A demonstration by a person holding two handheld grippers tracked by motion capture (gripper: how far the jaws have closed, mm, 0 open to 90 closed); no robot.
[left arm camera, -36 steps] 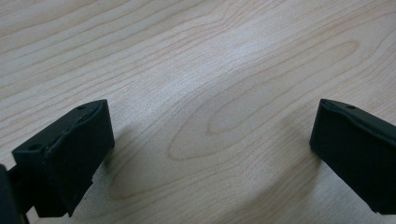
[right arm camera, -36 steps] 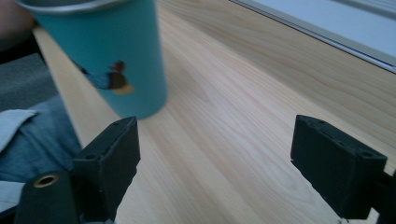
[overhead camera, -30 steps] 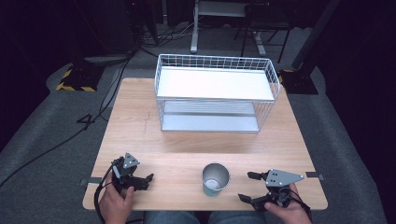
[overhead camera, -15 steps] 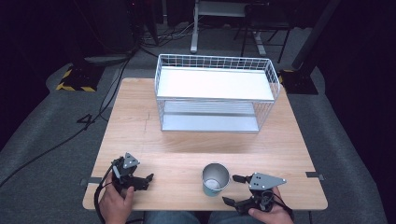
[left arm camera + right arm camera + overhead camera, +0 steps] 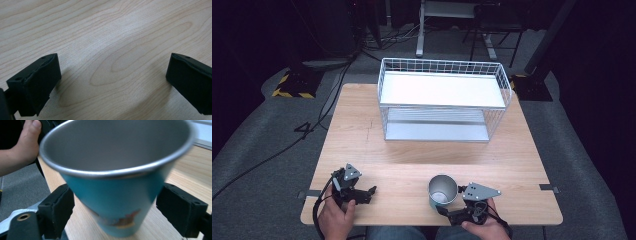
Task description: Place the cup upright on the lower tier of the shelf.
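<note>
A metal cup (image 5: 441, 191) with a blue outside stands upright near the table's front edge. My right gripper (image 5: 451, 201) is at its right side, low over the wood. In the right gripper view the cup (image 5: 117, 192) sits between the two black jaws of the right gripper (image 5: 115, 205). The pads stand close beside its blue wall without pressing on it. My left gripper (image 5: 368, 195) rests at the front left, held by a hand. In its own view the left gripper (image 5: 112, 75) is open wide over bare wood, with nothing between the jaws.
A white two-tier wire rack (image 5: 442, 90) stands at the back middle of the wooden table (image 5: 412, 160). Bare wood lies between the rack and the grippers. Grey floor, cables and a yellow-black block (image 5: 292, 85) surround the table.
My right gripper has slid left along the front edge, and its jaws now flank the cup. The cup, the rack and the left gripper have stayed put.
</note>
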